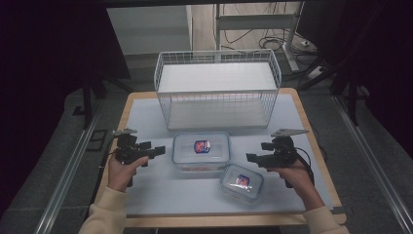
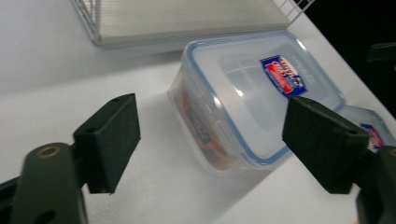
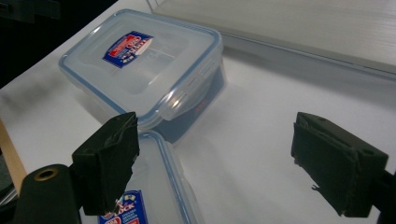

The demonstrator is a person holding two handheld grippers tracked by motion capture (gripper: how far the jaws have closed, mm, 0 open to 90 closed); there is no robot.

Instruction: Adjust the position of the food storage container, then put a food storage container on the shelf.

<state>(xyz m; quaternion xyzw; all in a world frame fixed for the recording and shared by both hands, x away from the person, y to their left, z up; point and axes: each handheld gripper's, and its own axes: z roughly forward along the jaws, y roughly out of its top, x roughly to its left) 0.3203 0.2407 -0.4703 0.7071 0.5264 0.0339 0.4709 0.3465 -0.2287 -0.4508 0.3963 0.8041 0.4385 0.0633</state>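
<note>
Left tool: jaws spread, empty, large lidded container just ahead | Right tool: jaws spread, empty, small lidded container just below-left | Wire basket beyond both | Advice: likely approach; square jaws across container's short sides before closing.

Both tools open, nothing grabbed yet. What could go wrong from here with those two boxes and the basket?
1. The small box sits right against the big box's near corner, so a jaw of the right tool has little room there and may nudge the neighbour.
2. The big box looks wide for the left tool's opening; a grip on its smooth lid edge might slip.
3. The wire basket stands close behind, so a push on the big box could drive it into the basket.
</note>
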